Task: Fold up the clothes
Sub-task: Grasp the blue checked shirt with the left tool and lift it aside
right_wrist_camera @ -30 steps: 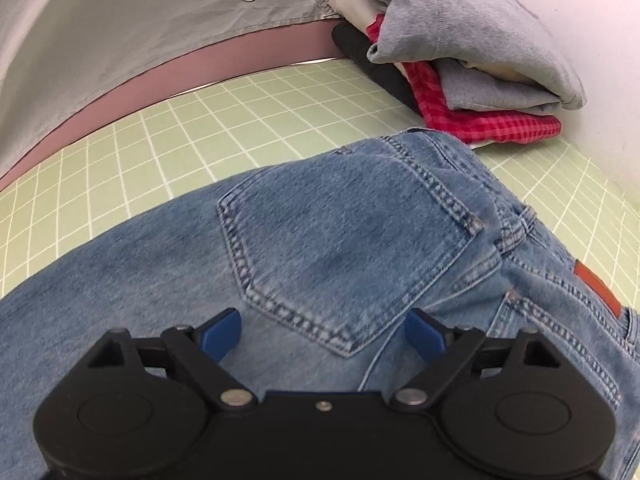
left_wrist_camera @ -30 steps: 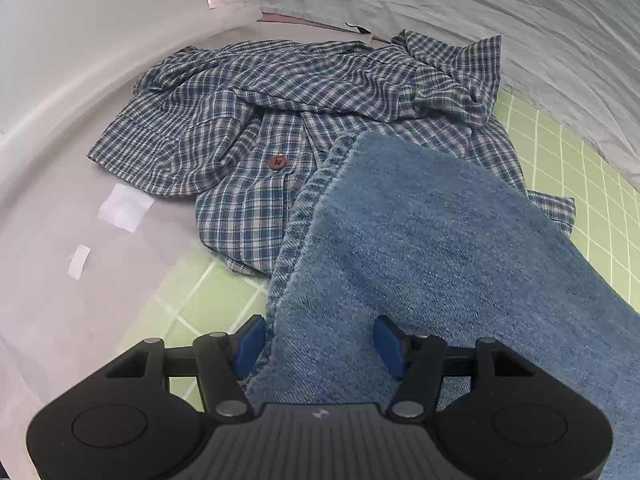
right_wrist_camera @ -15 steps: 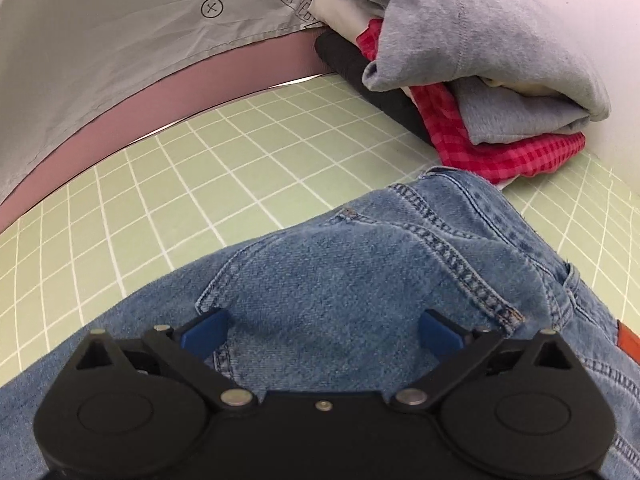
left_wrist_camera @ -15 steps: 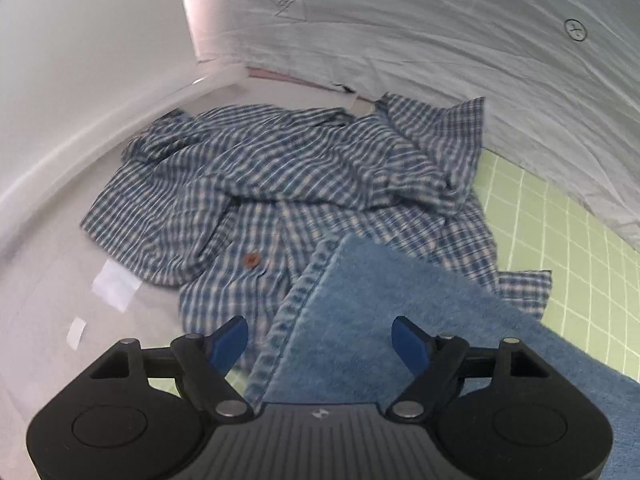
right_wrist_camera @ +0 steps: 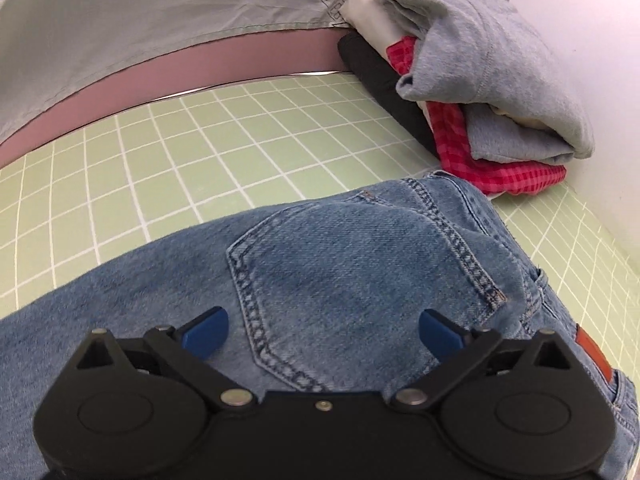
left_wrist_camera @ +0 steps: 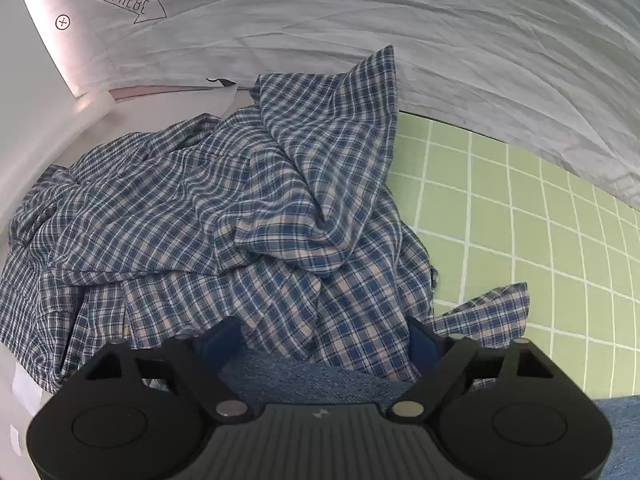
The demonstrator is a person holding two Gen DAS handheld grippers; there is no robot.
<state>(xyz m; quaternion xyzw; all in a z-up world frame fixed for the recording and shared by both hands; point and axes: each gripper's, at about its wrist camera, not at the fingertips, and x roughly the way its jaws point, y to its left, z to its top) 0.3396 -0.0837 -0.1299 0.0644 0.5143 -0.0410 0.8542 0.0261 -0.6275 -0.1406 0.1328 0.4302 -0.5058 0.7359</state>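
On the green gridded mat (right_wrist_camera: 168,152), jeans (right_wrist_camera: 360,280) are laid flat with a back pocket facing up; they appear folded lengthwise, though only the waist end and part of a leg are shown. Above the pocket the right gripper (right_wrist_camera: 322,330) is held with its jaws spread wide and nothing between them. Whether the blue pads touch the denim cannot be told.

At the mat's far right corner, against the wall, a stack (right_wrist_camera: 480,92) of folded garments is seen: grey on top, red check beneath, white and black pieces among them. These are judged finished.

At the mat's left edge, partly off it and against the grey backdrop (left_wrist_camera: 400,28), a plaid shirt (left_wrist_camera: 240,220) lies crumpled and unfolded, one corner propped up on the backdrop. The left gripper (left_wrist_camera: 322,340) is pointed at it, jaws released and empty, with the jeans' edge just under the fingers and overlapping the shirt's hem.

Progress is assessed as well past halfway: several items are stacked, the jeans are partly folded and not yet stacked, and the shirt is untouched. Remaining work is judged to be the jeans' final folds, their placement on the stack, then the whole shirt.
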